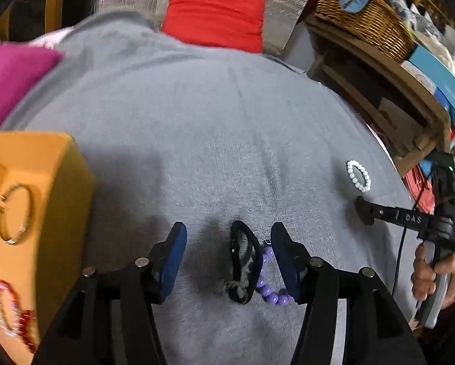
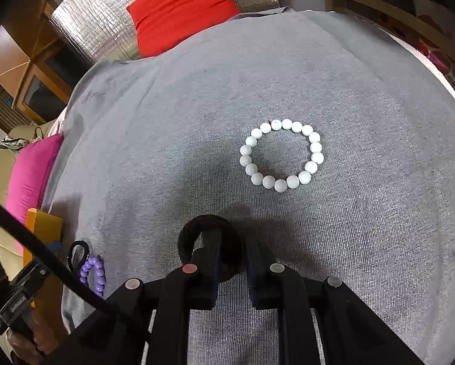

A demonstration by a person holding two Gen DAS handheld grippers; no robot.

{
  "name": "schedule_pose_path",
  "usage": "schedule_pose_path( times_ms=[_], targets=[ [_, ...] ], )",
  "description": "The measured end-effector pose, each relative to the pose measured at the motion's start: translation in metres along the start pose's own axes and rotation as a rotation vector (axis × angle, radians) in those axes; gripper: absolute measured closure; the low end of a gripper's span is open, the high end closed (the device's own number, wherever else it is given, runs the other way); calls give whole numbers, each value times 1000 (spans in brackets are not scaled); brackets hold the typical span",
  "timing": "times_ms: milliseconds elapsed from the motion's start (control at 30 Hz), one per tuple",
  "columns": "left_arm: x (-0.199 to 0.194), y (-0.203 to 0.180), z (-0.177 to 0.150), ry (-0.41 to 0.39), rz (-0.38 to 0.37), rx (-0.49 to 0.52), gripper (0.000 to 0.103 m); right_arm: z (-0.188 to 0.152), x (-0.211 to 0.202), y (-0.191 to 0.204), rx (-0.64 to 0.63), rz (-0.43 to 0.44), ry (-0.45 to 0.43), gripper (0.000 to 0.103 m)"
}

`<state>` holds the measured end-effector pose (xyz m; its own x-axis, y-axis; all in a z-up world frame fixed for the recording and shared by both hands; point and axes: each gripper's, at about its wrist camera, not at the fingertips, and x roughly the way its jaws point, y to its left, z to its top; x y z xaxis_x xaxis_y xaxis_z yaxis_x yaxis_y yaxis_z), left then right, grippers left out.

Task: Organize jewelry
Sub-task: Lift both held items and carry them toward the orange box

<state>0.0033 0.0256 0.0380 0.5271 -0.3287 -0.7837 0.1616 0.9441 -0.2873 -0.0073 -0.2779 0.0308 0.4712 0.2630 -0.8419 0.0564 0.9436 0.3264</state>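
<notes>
Left hand-held gripper (image 1: 228, 254) is hovering w/ jaws spread wide over a black hair tie (image 1: 243, 263) and a purple bead bracelet (image 1: 270, 283) lying touching each other on the gray cloth-covered surface (image 1: 197, 152); neither is being gripped. Right hand-held gripper (image 2: 231, 254) is pinching a black hair tie (image 2: 209, 243), jaws narrow, just above the cloth. A white bead bracelet (image 2: 282, 155) is lying flat ahead of it, apart. An orange box (image 1: 29, 213) is sitting at far left, holding a gold bangle (image 1: 16, 213) and a blurred sparkly piece (image 1: 8, 310).
</notes>
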Motion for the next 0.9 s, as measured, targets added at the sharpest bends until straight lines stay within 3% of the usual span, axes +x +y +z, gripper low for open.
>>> schedule_pose_path(
  times_ms=[167,300,567,900],
  targets=[
    [22,-15,-1,52,12,43,83,-1,1,2,-21,-9,-8,86],
    [17,-14,-2,31,7,10,95,-3,-1,9,-57,-19,-27,91],
    [-21,-12,3,-77,-29,-26,96,-5,-10,26,-100,-3,-87,92],
    [-94,-1,-3,-201,-57,-67,96,-12,-29,53,-108,117,-138,92]
  ],
)
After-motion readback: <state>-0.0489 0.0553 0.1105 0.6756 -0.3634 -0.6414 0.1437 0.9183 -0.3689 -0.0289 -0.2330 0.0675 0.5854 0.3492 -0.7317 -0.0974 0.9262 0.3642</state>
